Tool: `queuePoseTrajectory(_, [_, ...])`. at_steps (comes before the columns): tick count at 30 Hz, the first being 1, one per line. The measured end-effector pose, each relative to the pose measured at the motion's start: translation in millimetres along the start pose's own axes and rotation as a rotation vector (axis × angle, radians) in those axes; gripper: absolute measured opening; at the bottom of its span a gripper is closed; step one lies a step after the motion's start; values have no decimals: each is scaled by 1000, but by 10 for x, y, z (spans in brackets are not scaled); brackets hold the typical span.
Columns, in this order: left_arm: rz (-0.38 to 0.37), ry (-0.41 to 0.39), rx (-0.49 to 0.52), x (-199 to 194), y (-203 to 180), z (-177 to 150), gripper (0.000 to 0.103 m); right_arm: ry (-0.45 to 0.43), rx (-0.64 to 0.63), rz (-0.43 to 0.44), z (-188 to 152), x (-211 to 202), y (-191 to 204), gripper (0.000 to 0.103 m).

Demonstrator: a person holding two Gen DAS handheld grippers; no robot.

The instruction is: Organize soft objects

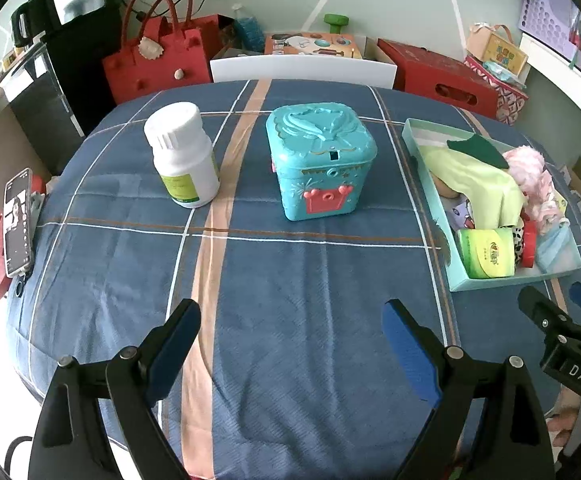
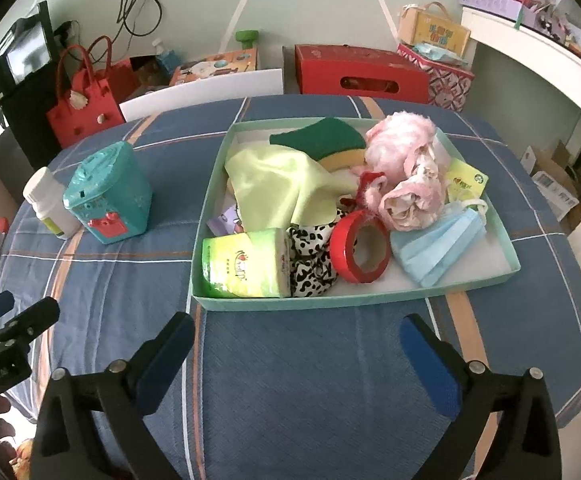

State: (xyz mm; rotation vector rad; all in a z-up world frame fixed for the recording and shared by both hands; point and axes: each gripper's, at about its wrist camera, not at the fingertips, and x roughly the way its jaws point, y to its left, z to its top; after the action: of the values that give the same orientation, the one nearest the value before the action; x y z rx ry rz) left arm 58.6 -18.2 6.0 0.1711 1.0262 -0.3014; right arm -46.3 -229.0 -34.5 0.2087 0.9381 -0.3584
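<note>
Your right claw stands wide apart, nothing between its blue pads, over bare checked cloth on the tabletop. No earlier picture here, so only the present spread is noted.

The tray of soft things lies at 12 o'clock from that claw, its near rim just beyond the fingertips, apart from them. Inside the tray:
- green tissue pack, near-left corner, about 11 o'clock from the claw
- black-and-white spotted cloth, touching the pack's right end
- red tape roll, leaning on the spotted cloth, at 12 o'clock
- blue face mask, at 1 o'clock
- yellow-green cloth, draped over the far left
- green sponge, at the far rim
- pink fluffy item, far right

Your left claw is likewise spread wide and empty, over bare cloth. From it, the teal box sits at 12 o'clock, the white bottle at 11 o'clock, the tray at 2 o'clock; all well apart from the fingers.

Hard to read: what lies beneath the yellow-green cloth is mostly covered. A printed purple scrap shows only an edge. The pink item's make-up is unclear.
</note>
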Motion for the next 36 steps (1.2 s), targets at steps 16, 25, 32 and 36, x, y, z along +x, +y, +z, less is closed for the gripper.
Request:
queuePoseTrajectory(16, [5,17,-29,27,77,-8,92,-20,29,-32,-17,-24,-61,103])
queuePoseTrajectory(25, [41,18,-10,23,41,-1,92,-22,31,-43,-23,-32,-61,103])
queuePoseTrajectory(32, [70,12,-5,16,33,-3,92,-22,32,-46,-20,-36,-62,103])
queuePoseTrajectory(36, [90,5,-7,2,39,-6,92,-23,31,-48,-21,-37,-63,103])
